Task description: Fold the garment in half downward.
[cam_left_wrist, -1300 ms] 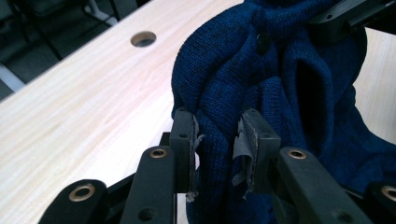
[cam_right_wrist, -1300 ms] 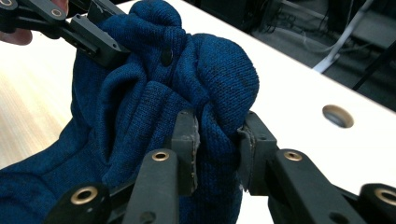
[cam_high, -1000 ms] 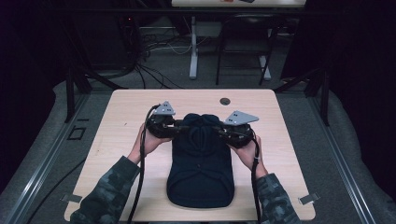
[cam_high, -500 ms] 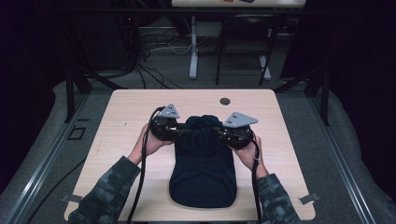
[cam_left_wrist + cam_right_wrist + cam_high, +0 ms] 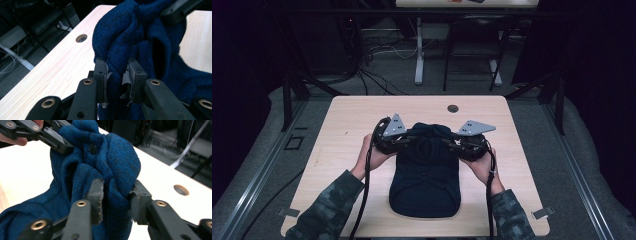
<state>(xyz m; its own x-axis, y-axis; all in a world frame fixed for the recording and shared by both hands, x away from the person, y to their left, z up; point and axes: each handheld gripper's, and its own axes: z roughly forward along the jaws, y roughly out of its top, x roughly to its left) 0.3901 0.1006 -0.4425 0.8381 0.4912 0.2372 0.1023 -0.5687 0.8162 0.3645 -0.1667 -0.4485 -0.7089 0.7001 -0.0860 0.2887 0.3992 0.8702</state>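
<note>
now both grippers are on the dark blue knitted garment (image 5: 426, 172), which lies in the middle of the light wooden table (image 5: 342, 130), its near end flat toward the person and its far end bunched and lifted between the two tools. on the left, the left gripper (image 5: 404, 140) bites into that raised far end from its own side. its own view shows it well: the left gripper (image 5: 117, 75) has both pads squeezed tight on a thick fold of the knit, cloth bulging above the jaws. a firm pinch, no gap to see.

over on the right, the right gripper (image 5: 451, 144) meets the same bunch from the opposite side, so the two tools face each other across the fold with the grey plates on top tilted. in its own view the right gripper (image 5: 116, 195) has a fat roll of the wool between its jaws. those jaws have just been opening a little; the left-hand pad lies against the knit, the other sits at the edge of the bulge, and the cloth is wedged between them.

farther back on the table, a round hole (image 5: 453, 108) sits near the far edge, well apart from the garment. camouflage sleeves (image 5: 324, 210) come in from the near side.
</note>
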